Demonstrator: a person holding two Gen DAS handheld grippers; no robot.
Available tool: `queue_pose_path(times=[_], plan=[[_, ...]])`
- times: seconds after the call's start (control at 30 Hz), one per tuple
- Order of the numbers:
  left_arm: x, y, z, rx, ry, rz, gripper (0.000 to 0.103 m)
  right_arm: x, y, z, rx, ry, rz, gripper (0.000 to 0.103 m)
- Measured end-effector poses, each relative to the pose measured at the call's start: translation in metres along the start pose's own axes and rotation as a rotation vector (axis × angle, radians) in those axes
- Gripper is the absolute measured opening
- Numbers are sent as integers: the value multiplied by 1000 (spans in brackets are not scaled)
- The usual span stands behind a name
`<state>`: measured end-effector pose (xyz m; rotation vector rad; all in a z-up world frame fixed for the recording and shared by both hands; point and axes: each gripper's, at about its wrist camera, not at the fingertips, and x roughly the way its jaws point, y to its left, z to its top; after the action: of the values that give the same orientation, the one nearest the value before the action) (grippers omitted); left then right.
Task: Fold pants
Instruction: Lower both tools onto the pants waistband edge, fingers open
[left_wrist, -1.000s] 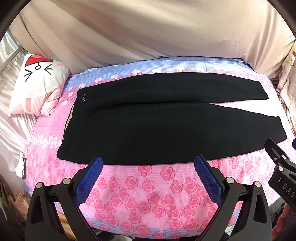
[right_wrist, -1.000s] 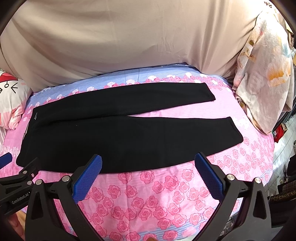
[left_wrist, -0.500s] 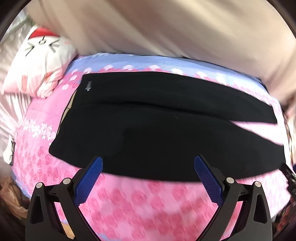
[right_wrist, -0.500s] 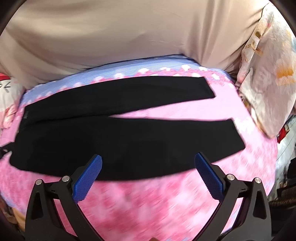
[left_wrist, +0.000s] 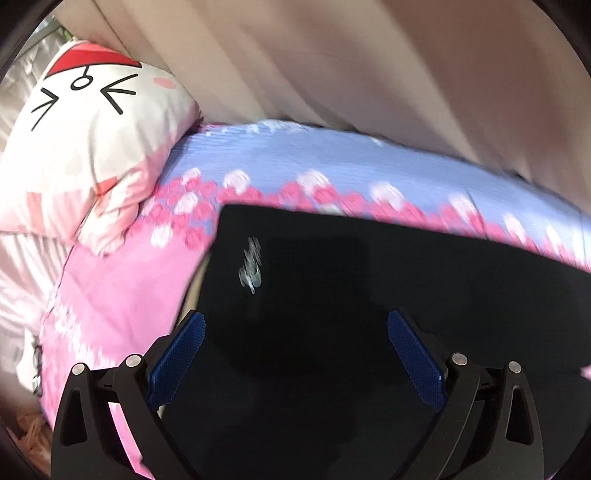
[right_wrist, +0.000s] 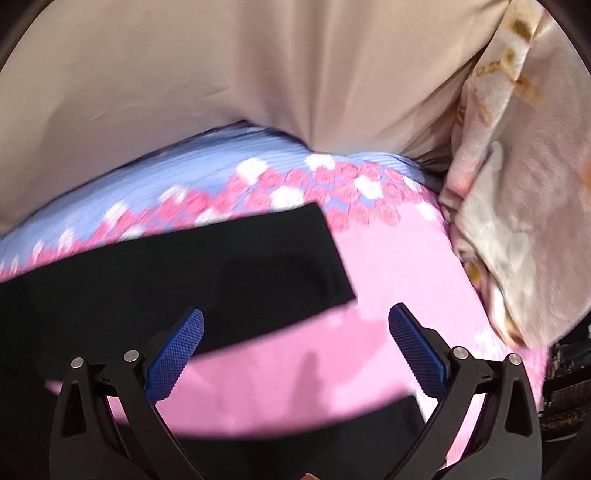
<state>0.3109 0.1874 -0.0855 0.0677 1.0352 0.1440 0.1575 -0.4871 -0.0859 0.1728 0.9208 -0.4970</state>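
Spread wide, the blue-padded fingers (left_wrist: 184, 354) of the left gripper (left_wrist: 295, 354) hold nothing and hang over the waist end of the black pants (left_wrist: 369, 314), which lie flat on the bed (left_wrist: 122, 295). The waistband edge with its pale logo (left_wrist: 251, 269) sits just ahead of the left pad, and bare pink sheet lies open beyond it toward the cat-face pillow (left_wrist: 85, 147). The right gripper (right_wrist: 295, 350) also has its fingers (right_wrist: 417, 354) parted and empty, poised over the strip of sheet between the two legs; the far leg's cuff (right_wrist: 328, 258) ends just ahead, the near leg (right_wrist: 332, 443) lies under the gripper. Open sheet runs right to a floral pillow (right_wrist: 517, 221). Both views are motion-blurred.
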Motion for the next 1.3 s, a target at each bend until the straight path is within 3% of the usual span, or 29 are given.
queue_pose_path(times=[0.23,0.4,0.53,0.67,0.87,1.1,1.3], plan=[[45,30,41,18,-18,37,98,42,-12,38,-39,-4,59,98],[63,45,51,-20,-48,-44,96,71,-11,56,-105,33,75,98],[81,54,54,-46,-23,-58,96,91,-7,65,-157,58,49,98],[101,57,57,-13,54,-16,98,105,-4,71,-174,65,60,98],[120,58,53,43,88,-59,98,129,-7,70,-127,103,92,98],[139,67,65,17,100,-160,98,141,-22,59,-33,97,182,98],[146,71,69,60,72,-236,98,144,-32,54,-20,75,180,98]])
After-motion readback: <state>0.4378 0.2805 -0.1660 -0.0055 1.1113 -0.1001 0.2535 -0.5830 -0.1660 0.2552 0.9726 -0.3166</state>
